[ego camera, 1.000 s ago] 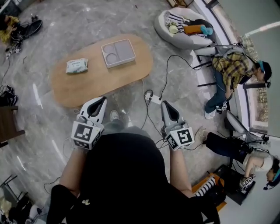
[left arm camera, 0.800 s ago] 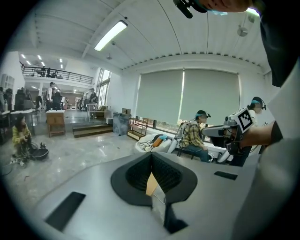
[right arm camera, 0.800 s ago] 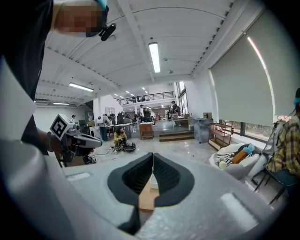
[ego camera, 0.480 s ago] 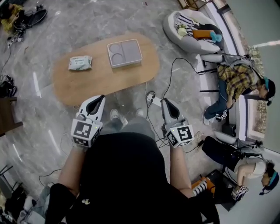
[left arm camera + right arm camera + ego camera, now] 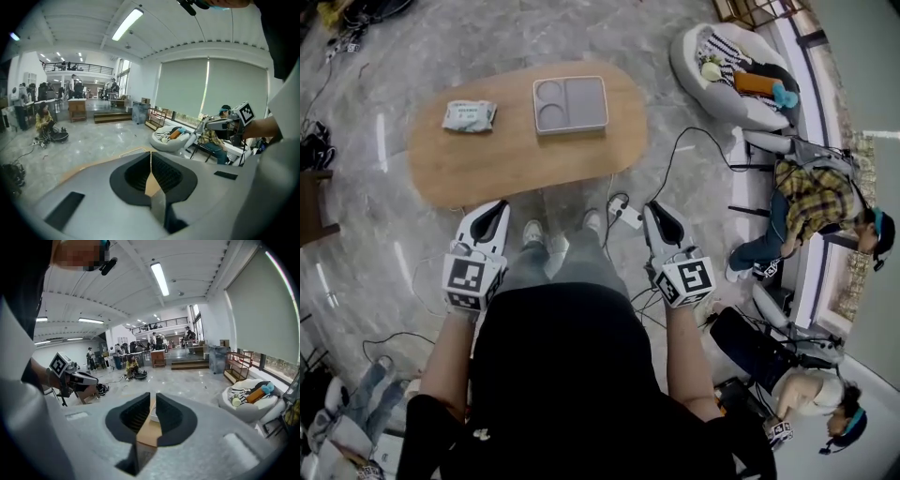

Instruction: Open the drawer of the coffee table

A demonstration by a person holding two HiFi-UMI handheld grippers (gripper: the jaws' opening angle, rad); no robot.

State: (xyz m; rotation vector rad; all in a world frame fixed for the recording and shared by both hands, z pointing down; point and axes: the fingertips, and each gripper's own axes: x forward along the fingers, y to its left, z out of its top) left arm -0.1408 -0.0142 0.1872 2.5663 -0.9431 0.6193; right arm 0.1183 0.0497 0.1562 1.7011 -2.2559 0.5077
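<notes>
The oval wooden coffee table (image 5: 487,164) lies ahead of me, carrying a grey tray (image 5: 570,105) and a packet of wipes (image 5: 469,115). No drawer shows from above; the table's side is hidden. My left gripper (image 5: 492,217) hangs just short of the near edge, jaws shut and empty, with the tabletop (image 5: 152,185) behind its tips (image 5: 150,154). My right gripper (image 5: 662,217) is off the table's right end. Its jaws (image 5: 152,401) have just been opening to a narrow gap with nothing between them; tabletop (image 5: 146,433) and tray (image 5: 153,415) show through.
A power strip with cables (image 5: 623,214) lies on the marble floor between the grippers. My shoes (image 5: 534,232) stand at the table's edge. A beanbag (image 5: 727,70) sits at back right, and people (image 5: 811,202) sit along the right wall. Cables and gear clutter the left.
I have stepped closer to the table. Both grippers have dropped and moved forward, and the left one now nearly reaches the near edge. The right gripper's jaws have parted slightly.
</notes>
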